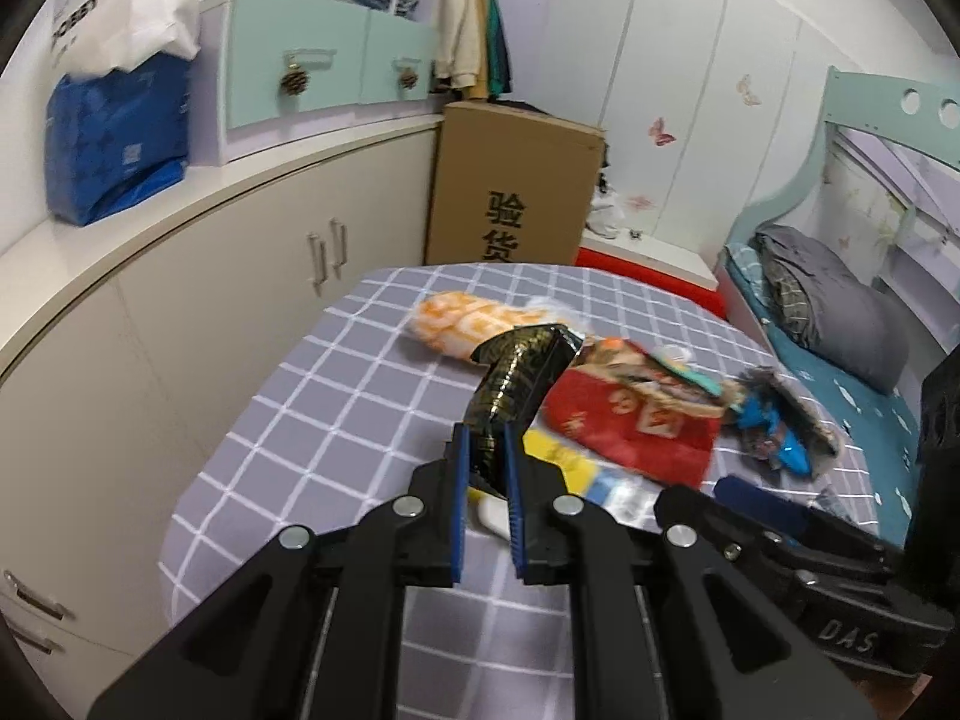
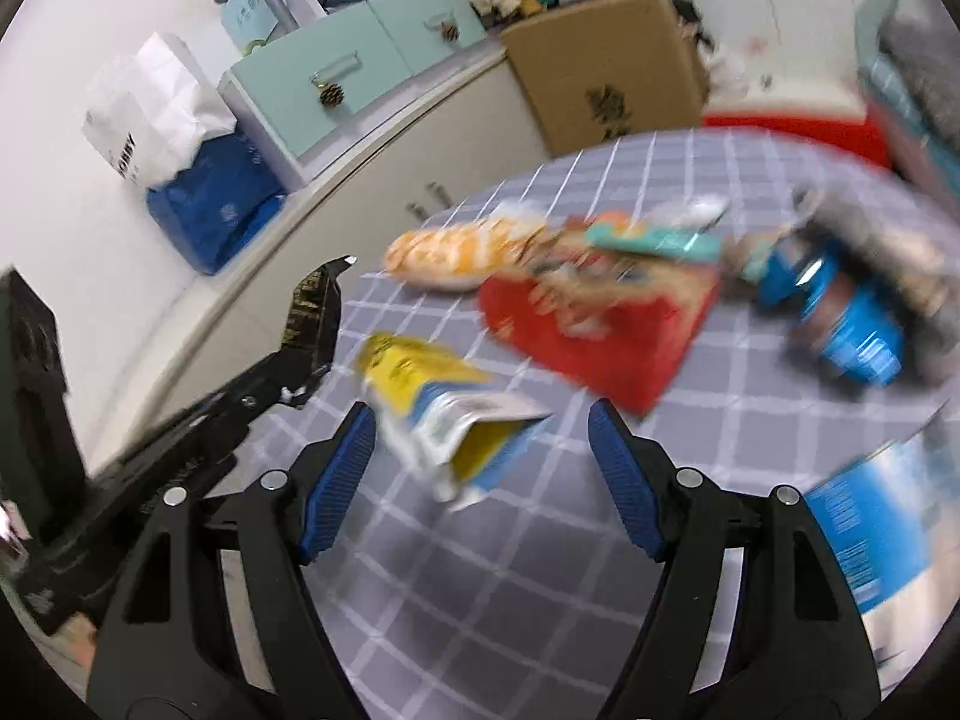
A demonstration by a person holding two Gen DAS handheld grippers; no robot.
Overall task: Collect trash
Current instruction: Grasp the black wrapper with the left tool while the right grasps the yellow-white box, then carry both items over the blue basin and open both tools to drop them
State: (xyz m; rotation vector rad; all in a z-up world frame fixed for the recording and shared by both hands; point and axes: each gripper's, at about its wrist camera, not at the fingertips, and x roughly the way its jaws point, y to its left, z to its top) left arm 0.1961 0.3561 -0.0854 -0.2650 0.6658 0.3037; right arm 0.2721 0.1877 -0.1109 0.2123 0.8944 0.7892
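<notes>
My left gripper point(image 1: 486, 438) is shut on a black and gold wrapper point(image 1: 516, 384) and holds it above the checked table point(image 1: 336, 420). It also shows in the right wrist view point(image 2: 309, 315), at the left. My right gripper point(image 2: 480, 420) is open, with a yellow and blue packet point(image 2: 444, 414) lying on the table between its fingers. Further back lie an orange snack bag point(image 2: 456, 252), a red packet point(image 2: 600, 324), a teal wrapper point(image 2: 654, 240) and blue wrappers point(image 2: 840, 312). The right wrist view is blurred.
A cream cabinet point(image 1: 180, 312) runs along the left with a blue bag point(image 1: 114, 138) and white bag point(image 1: 126, 6) on top. A cardboard box point(image 1: 510, 180) stands behind the table. A bed point(image 1: 840, 312) is at the right. A blue-white packet point(image 2: 882, 516) lies at the right edge.
</notes>
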